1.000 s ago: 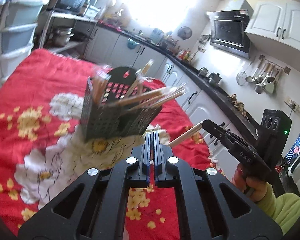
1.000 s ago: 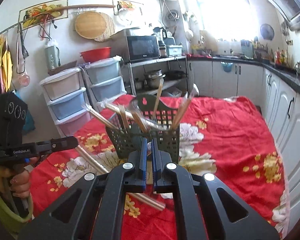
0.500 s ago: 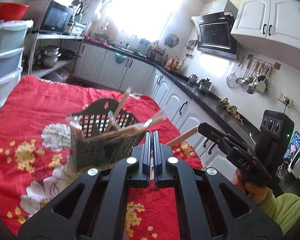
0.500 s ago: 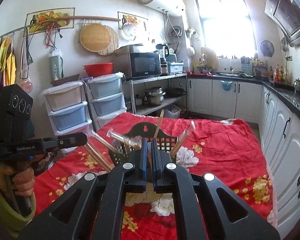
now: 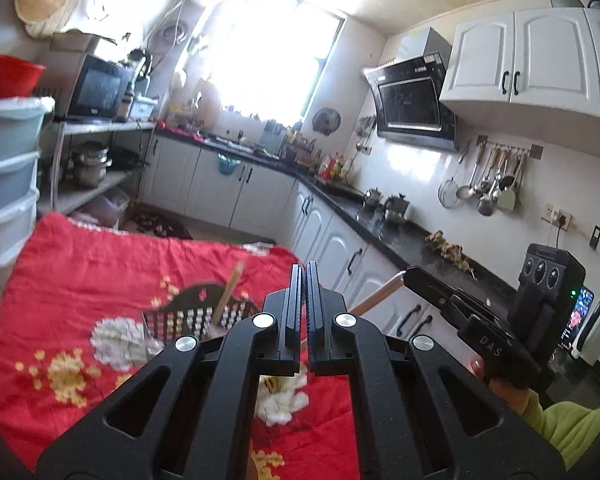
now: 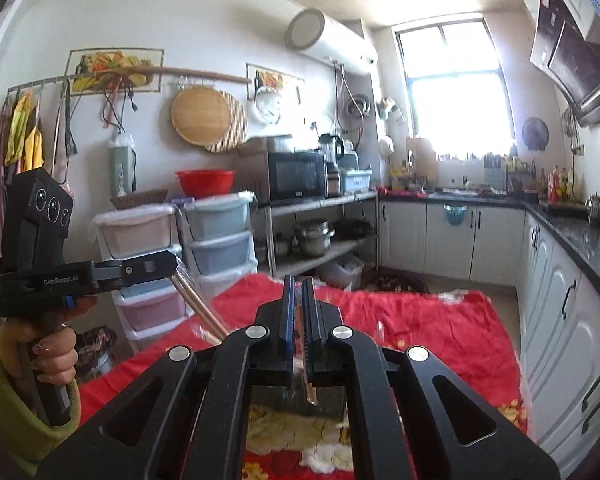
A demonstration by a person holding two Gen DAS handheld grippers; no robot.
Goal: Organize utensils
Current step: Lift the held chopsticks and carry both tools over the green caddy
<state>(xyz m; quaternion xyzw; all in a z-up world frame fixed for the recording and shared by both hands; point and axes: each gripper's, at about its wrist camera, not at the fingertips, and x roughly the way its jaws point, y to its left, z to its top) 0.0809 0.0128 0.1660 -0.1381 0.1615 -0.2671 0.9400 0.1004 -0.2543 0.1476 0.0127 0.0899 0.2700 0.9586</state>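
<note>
A black mesh utensil basket (image 5: 204,314) with wooden chopsticks (image 5: 229,292) stands on the red flowered cloth (image 5: 80,280), mostly hidden behind my left gripper (image 5: 304,280). The left gripper is shut on a wrapped pair of chopsticks; this shows in the right wrist view, where that gripper (image 6: 172,268) holds the stick (image 6: 198,304) slanting down. My right gripper (image 6: 297,292) is shut on another wrapped chopstick pair (image 6: 306,364); in the left wrist view it (image 5: 410,274) holds the stick (image 5: 378,294) raised above the table. The basket (image 6: 300,398) shows low between the right fingers.
White cabinets (image 5: 340,248) and a black counter run along the right of the table. Stacked plastic drawers (image 6: 216,240) and a metal shelf with a microwave (image 6: 296,180) stand at the left. The table's far edge (image 6: 380,292) faces open floor.
Both grippers have risen and tilted up, away from the basket, each still holding its chopsticks. The basket has dropped low in both views and is now mostly hidden.
</note>
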